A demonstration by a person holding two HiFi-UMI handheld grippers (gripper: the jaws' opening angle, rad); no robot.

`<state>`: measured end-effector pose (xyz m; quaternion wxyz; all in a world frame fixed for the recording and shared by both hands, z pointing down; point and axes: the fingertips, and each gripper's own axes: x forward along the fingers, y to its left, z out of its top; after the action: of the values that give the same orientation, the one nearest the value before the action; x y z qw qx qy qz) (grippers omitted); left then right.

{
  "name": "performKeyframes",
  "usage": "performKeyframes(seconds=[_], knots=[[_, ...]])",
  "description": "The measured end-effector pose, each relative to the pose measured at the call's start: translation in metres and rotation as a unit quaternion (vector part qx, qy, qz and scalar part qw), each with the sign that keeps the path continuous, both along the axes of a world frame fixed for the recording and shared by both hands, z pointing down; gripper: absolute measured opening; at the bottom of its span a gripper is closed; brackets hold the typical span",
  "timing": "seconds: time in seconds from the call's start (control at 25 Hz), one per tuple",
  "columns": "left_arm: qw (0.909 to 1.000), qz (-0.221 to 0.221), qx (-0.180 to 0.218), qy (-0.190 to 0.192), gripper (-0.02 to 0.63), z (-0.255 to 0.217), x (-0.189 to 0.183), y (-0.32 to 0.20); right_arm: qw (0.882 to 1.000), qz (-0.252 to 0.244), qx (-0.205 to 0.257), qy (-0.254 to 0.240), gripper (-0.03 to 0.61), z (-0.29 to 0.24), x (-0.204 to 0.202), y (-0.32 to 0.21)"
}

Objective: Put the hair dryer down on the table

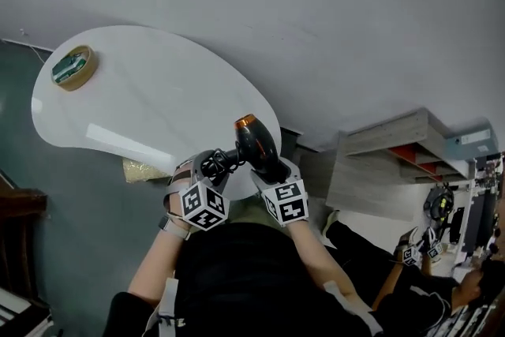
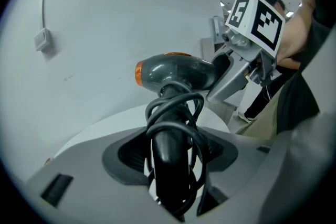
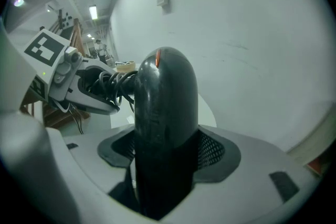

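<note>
A dark grey hair dryer (image 1: 256,144) with an orange ring at its nozzle is held in the air over the near edge of the white oval table (image 1: 142,106). My left gripper (image 1: 211,170) is shut on its handle (image 2: 170,160), which has the black cord wound round it. My right gripper (image 1: 276,174) is shut on the dryer's rounded body (image 3: 165,107). In the left gripper view the right gripper (image 2: 236,76) reaches in from the right behind the barrel (image 2: 178,72). The right gripper view shows the left gripper (image 3: 79,86) at the left, holding the handle.
A roll of tape (image 1: 75,67) lies on the table's far left part. Something yellowish (image 1: 144,170) sits under the table's near edge. A wooden shelf unit (image 1: 387,162) stands to the right. Another person (image 1: 426,280) sits at the lower right. A grey wall is behind the table.
</note>
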<state>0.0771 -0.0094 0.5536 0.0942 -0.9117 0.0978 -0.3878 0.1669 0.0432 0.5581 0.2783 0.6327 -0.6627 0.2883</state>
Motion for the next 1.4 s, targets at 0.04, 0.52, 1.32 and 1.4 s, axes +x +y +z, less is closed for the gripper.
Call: performKeyframes(seconds=[0.04, 0.52, 1.32, 1.4], knots=[[0.9999, -0.015, -0.003, -0.003, 0.267, 0.002, 0.001, -0.006, 1.000, -0.015, -0.004, -0.003, 0.318, 0.002, 0.003, -0.009], [0.9804, -0.192, -0.036, -0.022, 0.267, 0.021, 0.011, -0.052, 0.980, -0.193, -0.036, -0.019, 0.318, 0.021, 0.024, -0.090], [0.9102, -0.402, -0.098, -0.027, 0.268, 0.086, 0.001, -0.021, 0.910, -0.402, -0.102, 0.000, 0.319, 0.080, 0.010, -0.105], [0.9091, -0.403, -0.104, -0.024, 0.268, 0.094, -0.002, -0.021, 0.908, -0.403, -0.110, 0.005, 0.319, 0.087, 0.008, -0.105]])
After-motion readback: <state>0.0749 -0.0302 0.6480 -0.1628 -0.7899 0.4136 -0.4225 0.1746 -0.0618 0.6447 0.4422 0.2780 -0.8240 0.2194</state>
